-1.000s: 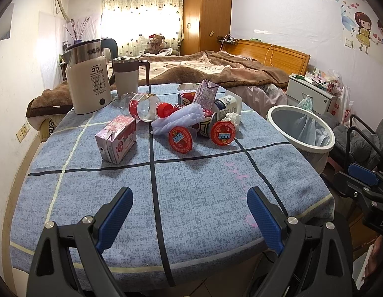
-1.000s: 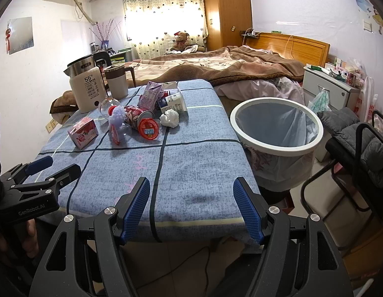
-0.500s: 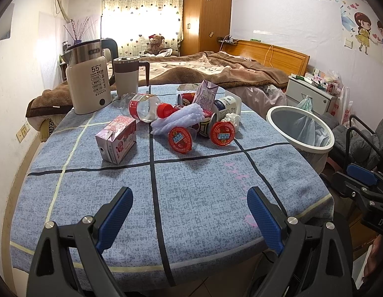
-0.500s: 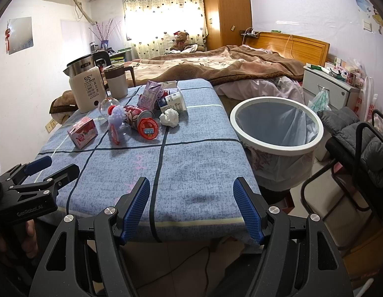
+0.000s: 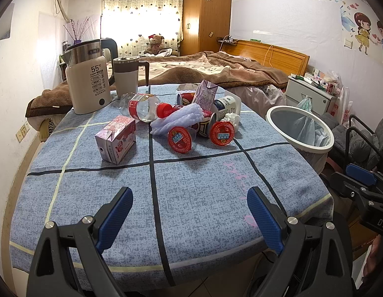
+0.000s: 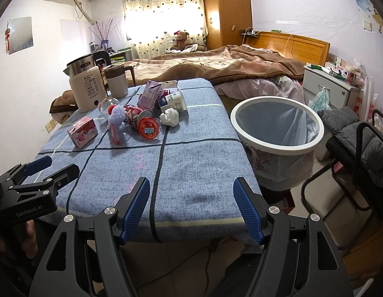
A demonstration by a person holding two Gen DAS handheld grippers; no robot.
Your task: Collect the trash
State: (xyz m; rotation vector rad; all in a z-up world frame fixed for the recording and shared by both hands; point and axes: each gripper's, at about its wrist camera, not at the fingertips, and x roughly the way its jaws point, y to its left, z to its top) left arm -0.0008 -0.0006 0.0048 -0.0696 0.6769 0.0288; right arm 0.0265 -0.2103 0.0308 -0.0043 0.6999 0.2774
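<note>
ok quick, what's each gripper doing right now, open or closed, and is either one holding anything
Left gripper: jaws open, holding nothing, above the near end of the table.
Right gripper: jaws open, holding nothing, at the table's near edge.

window (image 5: 139,22) backlight blown out | room dim | fisheye-bent edges

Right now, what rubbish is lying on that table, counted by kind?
Cartons: 2
Red-lidded cups: 2
Cans: 2
Bottles: 2
Crumpled tissue: 1
Purple plastic piece: 1
Total: 10 that I can make out
</note>
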